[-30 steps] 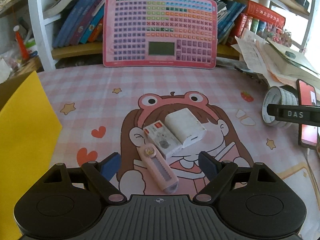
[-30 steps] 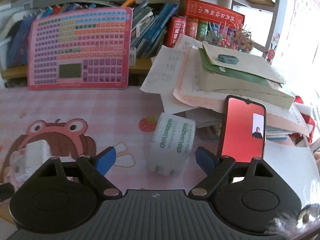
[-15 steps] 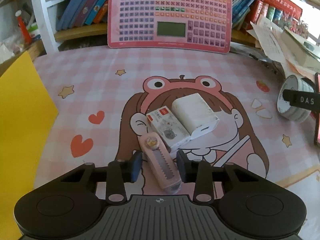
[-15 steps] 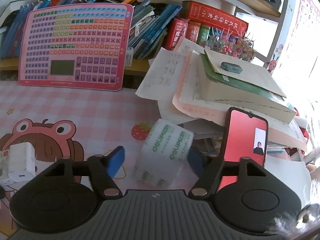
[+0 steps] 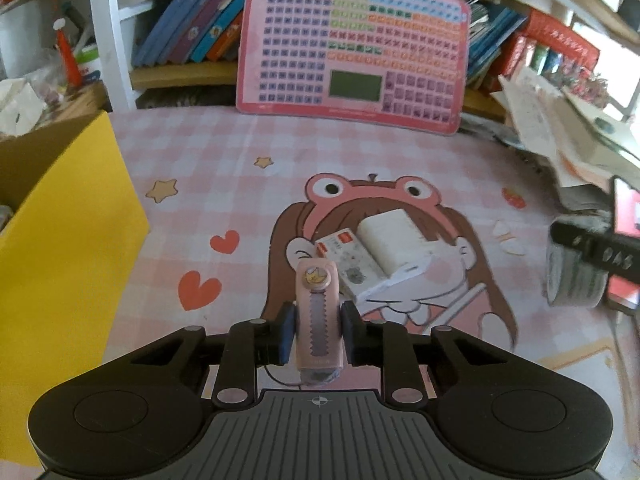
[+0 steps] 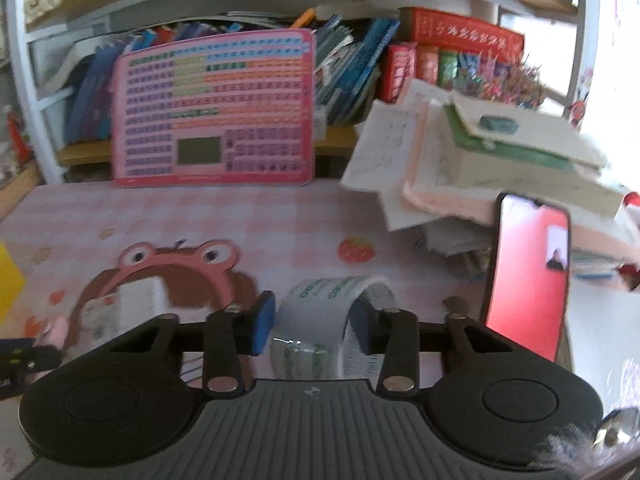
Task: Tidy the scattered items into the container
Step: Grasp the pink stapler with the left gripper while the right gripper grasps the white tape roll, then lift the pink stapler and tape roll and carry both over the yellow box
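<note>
My left gripper (image 5: 317, 326) is shut on a pink utility knife (image 5: 318, 312) and holds it above the mat, pointing away from me. Beyond it a small white printed box (image 5: 347, 261) and a white charger block (image 5: 394, 242) lie together on the cartoon mat. A yellow box (image 5: 60, 240) stands at the left, its open top partly in view. My right gripper (image 6: 310, 322) is shut on a roll of clear tape (image 6: 320, 330) with green print, lifted off the mat. In the left wrist view the roll (image 5: 576, 280) shows at the right edge.
A pink keyboard toy (image 5: 352, 52) leans against the bookshelf at the back. A pile of papers and books (image 6: 500, 168) fills the right side. A phone with a red screen (image 6: 528, 272) stands beside the right gripper.
Both grippers closed fully. The left one lifted the pink knife off the mat and turned it straight. The right one lifted the tape roll and swung left.
</note>
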A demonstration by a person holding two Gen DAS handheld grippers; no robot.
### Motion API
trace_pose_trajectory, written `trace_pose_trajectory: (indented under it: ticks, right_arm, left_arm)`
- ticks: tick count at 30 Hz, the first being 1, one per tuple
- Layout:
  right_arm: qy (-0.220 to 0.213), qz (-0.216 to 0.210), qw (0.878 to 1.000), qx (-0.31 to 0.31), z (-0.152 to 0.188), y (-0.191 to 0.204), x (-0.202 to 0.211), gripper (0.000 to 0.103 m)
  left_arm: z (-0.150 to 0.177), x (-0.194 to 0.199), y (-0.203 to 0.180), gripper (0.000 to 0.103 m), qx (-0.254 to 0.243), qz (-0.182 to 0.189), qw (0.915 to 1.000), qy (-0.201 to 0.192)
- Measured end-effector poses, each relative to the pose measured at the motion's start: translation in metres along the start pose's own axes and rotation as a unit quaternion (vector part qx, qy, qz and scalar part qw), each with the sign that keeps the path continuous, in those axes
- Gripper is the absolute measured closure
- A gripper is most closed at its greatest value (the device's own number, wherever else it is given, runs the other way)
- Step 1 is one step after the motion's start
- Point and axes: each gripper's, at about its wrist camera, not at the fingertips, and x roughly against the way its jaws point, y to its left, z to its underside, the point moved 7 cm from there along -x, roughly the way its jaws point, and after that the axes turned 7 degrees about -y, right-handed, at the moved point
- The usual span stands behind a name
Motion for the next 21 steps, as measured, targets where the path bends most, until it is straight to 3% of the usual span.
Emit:
trace_pose_trajectory:
  ticks: [5,13,21]
  right_arm:
    - [0.004,-0.026,1.0,-0.004,0.015,0.01,0.022,0.07]
    - [0.003,-0.058,0.998,0.002,0.031,0.026,0.062,0.07]
    - [0.006,-0.091,0.996,-0.004,0.05,0.04,0.101,0.07]
  left_arm:
    - [0.008,0.021,-0.007,0.08,-0.01,0.019,0.9998,-0.004]
    - [0.029,0.047,0.003,0.08,0.033,0.03,0.9988,0.019]
    - [0.04,0.087,0.005,0.08,0.029,0.037,0.9989,0.005]
